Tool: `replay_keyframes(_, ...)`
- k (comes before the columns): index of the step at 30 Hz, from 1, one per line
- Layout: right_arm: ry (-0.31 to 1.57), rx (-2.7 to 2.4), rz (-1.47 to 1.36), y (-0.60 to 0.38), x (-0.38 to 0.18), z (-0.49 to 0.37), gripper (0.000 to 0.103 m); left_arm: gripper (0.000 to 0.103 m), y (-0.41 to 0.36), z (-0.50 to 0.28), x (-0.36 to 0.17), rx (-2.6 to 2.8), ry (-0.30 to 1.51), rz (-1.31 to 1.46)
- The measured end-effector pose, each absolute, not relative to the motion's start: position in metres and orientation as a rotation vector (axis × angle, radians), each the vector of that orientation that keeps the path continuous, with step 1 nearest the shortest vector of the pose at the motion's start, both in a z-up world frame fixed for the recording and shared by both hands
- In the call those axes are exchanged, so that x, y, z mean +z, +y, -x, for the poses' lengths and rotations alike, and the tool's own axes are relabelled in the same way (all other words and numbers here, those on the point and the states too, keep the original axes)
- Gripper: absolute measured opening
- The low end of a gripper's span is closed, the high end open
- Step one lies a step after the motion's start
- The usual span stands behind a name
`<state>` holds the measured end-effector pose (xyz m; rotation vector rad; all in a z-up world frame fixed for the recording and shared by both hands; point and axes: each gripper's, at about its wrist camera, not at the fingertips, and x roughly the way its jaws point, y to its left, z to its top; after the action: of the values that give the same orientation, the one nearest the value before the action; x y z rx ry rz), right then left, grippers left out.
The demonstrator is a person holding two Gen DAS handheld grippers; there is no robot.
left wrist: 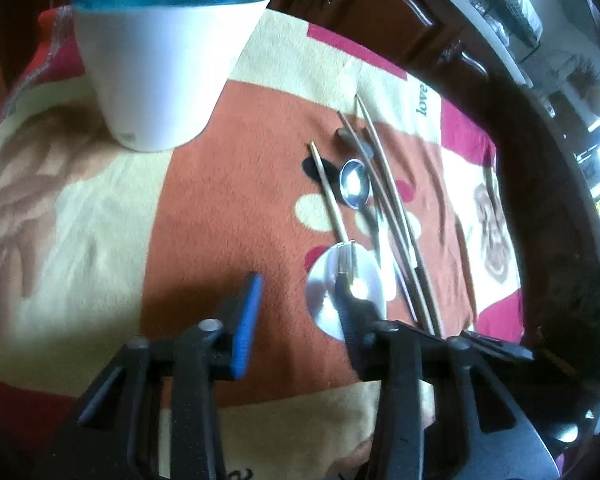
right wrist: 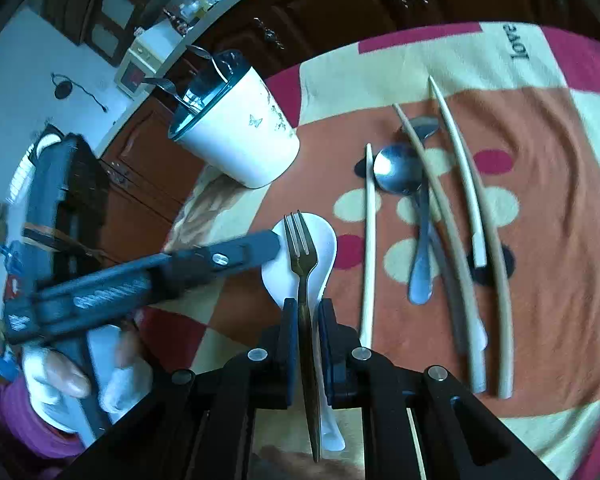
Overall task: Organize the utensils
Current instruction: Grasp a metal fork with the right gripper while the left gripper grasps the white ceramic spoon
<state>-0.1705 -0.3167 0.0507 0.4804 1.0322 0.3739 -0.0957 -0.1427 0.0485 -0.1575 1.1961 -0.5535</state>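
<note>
I am holding a brass-coloured fork (right wrist: 300,264) in the right gripper (right wrist: 305,322): its jaws are closed nearly all the way on the handle, tines pointing away from me, the fork lifted above a white ceramic spoon (right wrist: 320,248) that is lying on the patterned blanket (right wrist: 540,160). Just beside it, the left gripper (left wrist: 300,312) is reaching in from my left, a gloved hand (right wrist: 60,376) behind it. Its jaws are standing apart in its own view, one blue pad (left wrist: 247,320) clear of everything, the other finger down at the white spoon's bowl; I am seeing nothing clamped between them.

A little further out the remaining utensils are lying in a loose bundle on the blanket: a steel spoon (right wrist: 400,172), a second spoon partly hidden beneath the sticks, and several pale chopsticks (right wrist: 460,184) fanned across them, one single chopstick (right wrist: 369,240) apart on the near side.

Furthest off, the white holder cup (right wrist: 240,140) with its teal rim is standing upright, some cutlery already poking from it.

I am judging this as the carry step: the fork is secured, and next I should be swinging it over to the cup and lowering it handle-first before releasing.
</note>
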Motion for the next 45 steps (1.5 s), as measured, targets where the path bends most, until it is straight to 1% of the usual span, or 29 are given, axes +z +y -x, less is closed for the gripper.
replay_keyframes(1, 1.031, 0.375, -0.489, -0.316, 0.05, 0.172, 0.01, 0.007, -0.144, 0.097, 0.046, -0.556, 1.203, 0.145)
replay_keyframes(5, 1.045, 0.379, -0.503, -0.312, 0.042, 0.169, 0.01, 0.005, -0.145, 0.099, 0.046, -0.554, 1.18, 0.114)
replay_keyframes(7, 1.05, 0.375, -0.504, -0.31, 0.037, 0.168, 0.01, 0.001, -0.145, 0.098, 0.046, -0.556, 1.2, 0.114)
replay_keyframes(8, 1.052, 0.365, -0.498, -0.31, 0.036, 0.169, 0.009, 0.001, -0.146, 0.098, 0.046, -0.554, 1.203, 0.106)
replay_keyframes(10, 1.061, 0.334, -0.469, -0.309, 0.032, 0.168, 0.005, 0.001, -0.146, 0.1, 0.049, -0.544, 1.189, 0.072)
replay_keyframes(17, 1.041, 0.306, -0.486, -0.324, 0.034, 0.174, 0.004, 0.001, -0.141, 0.101, 0.056, -0.532, 1.196, 0.049)
replay_keyframes(20, 1.034, 0.328, -0.471, -0.322, 0.04, 0.178, 0.005, 0.001, -0.146, 0.099, 0.071, -0.537, 1.222, 0.003)
replay_keyframes(21, 1.034, 0.324, -0.462, -0.321, 0.042, 0.179, 0.008, 0.001, -0.152, 0.1, 0.077, -0.535, 1.206, -0.04)
replay_keyframes(22, 1.032, 0.316, -0.455, -0.321, 0.042, 0.179, 0.016, 0.001, -0.162, 0.101, 0.084, -0.519, 1.165, -0.134)
replay_keyframes(24, 1.029, 0.3, -0.467, -0.322, 0.04, 0.18, 0.026, 0.001, -0.18, 0.102, 0.08, -0.523, 1.176, -0.27)
replay_keyframes(26, 1.033, 0.286, -0.5, -0.326, 0.036, 0.179, 0.027, 0.001, -0.184, 0.097, 0.089, -0.569, 1.194, -0.244)
replay_keyframes(28, 1.028, 0.279, -0.521, -0.329, 0.036, 0.183, 0.027, 0.001, -0.185, 0.096, 0.096, -0.547, 1.116, -0.302)
replay_keyframes(31, 1.008, 0.28, -0.542, -0.333, 0.036, 0.191, 0.027, 0.001, -0.178, 0.092, 0.085, -0.532, 1.178, -0.295)
replay_keyframes(32, 1.017, 0.276, -0.538, -0.334, 0.035, 0.192, 0.027, 0.001, -0.175, 0.093, 0.086, -0.539, 1.17, -0.288)
replay_keyframes(34, 1.027, 0.275, -0.513, -0.334, 0.035, 0.195, 0.027, 0.001, -0.163, 0.091, 0.085, -0.503, 1.139, -0.298)
replay_keyframes(37, 1.026, 0.291, -0.496, -0.333, 0.038, 0.197, 0.027, 0.001, -0.136, 0.079, 0.076, -0.454, 1.21, -0.228)
replay_keyframes(41, 1.022, 0.312, -0.412, -0.319, 0.043, 0.197, 0.027, 0.001, -0.113, 0.081, 0.075, -0.464, 1.219, -0.186)
replay_keyframes(45, 1.03, 0.307, -0.328, -0.301, 0.042, 0.189, 0.027, 0.001, -0.103, 0.08, 0.061, -0.486, 1.25, -0.136)
